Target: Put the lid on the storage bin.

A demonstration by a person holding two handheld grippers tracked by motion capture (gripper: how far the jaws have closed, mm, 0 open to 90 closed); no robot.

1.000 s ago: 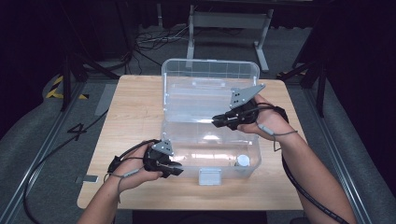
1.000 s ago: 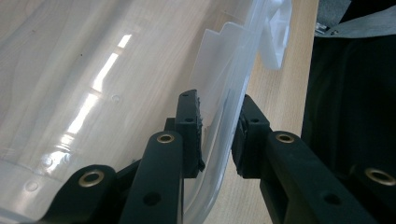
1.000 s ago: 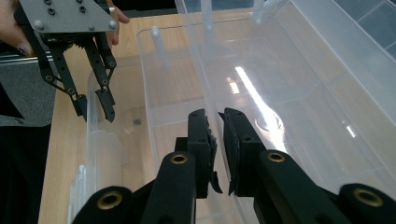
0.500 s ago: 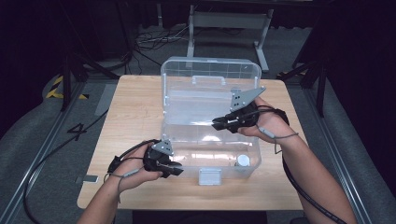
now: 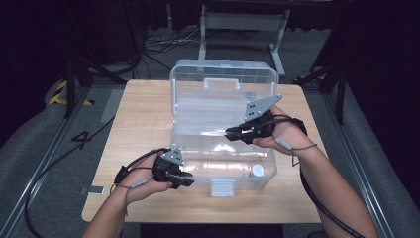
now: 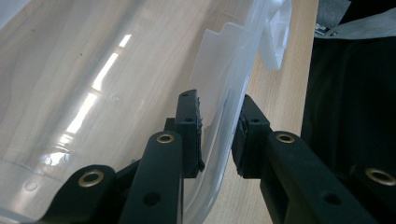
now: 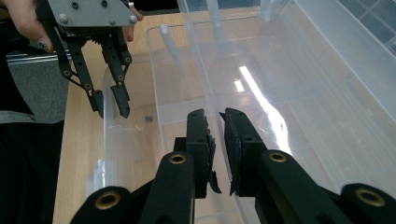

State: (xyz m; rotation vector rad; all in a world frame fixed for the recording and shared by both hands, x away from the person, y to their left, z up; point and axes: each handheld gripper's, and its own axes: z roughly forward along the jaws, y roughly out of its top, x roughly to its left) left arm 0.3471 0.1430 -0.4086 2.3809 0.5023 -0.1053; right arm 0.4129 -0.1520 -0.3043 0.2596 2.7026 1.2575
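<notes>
A clear plastic box [image 5: 271, 157] stands open on the wooden table [image 5: 138, 124], its lid [image 5: 223, 79] upright at the back. My left gripper [image 5: 187, 181] [image 6: 219, 100] sits at the box's front left corner, jaws astride the front rim [image 6: 219, 135], pads pressed on it. It is also seen at the top left of the right gripper view [image 7: 112, 109]. My right gripper [image 5: 229, 133] [image 7: 215, 114] reaches in over the middle of the box. Its jaws are nearly together on the thin edge of a clear inner tray [image 7: 205, 70].
A small white round cap [image 5: 257, 171] lies inside the box at the front right. The box's latch [image 5: 222, 187] hangs at the front middle. Cables trail from both grippers. Dark floor, cables and a metal frame [image 5: 242, 22] lie beyond the table.
</notes>
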